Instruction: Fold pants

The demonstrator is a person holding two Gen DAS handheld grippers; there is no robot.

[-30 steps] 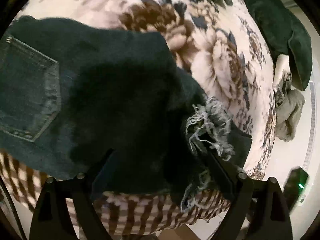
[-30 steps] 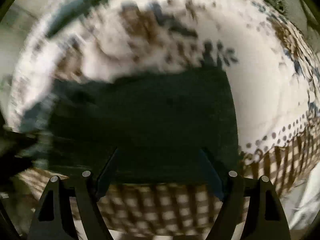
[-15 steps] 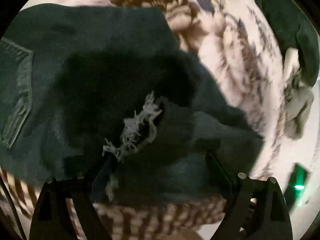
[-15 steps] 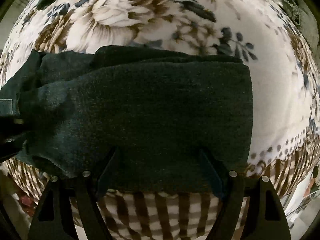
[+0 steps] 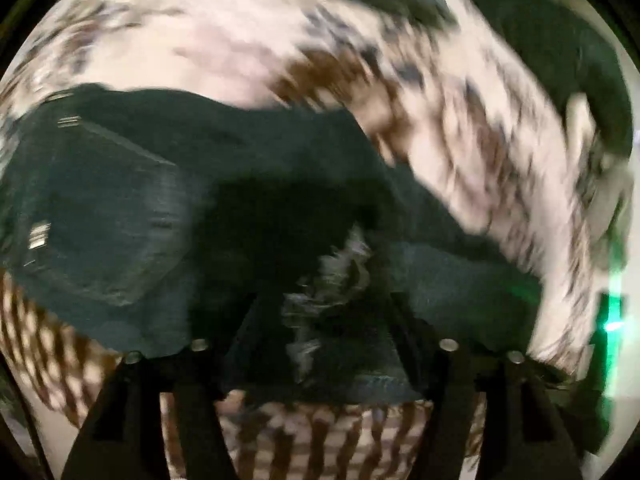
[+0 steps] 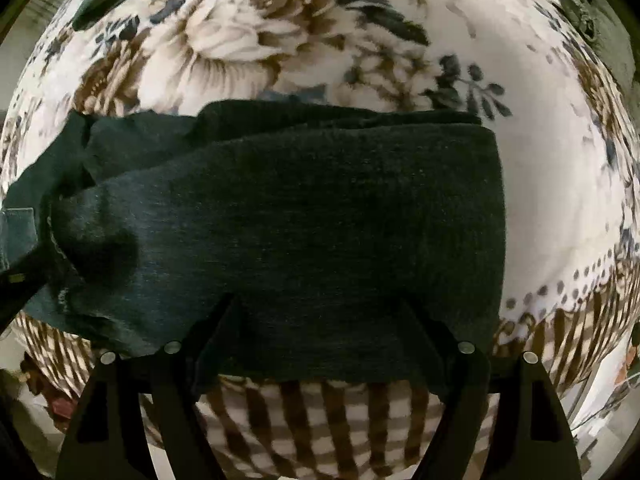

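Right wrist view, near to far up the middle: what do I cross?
Brown-and-white checked blanket border → folded dark denim pants → cream blanket field with large brown flowers.

No readable text, label, brand, number or sign shows in either wrist view; the left view is too motion-blurred to make out any lettering.
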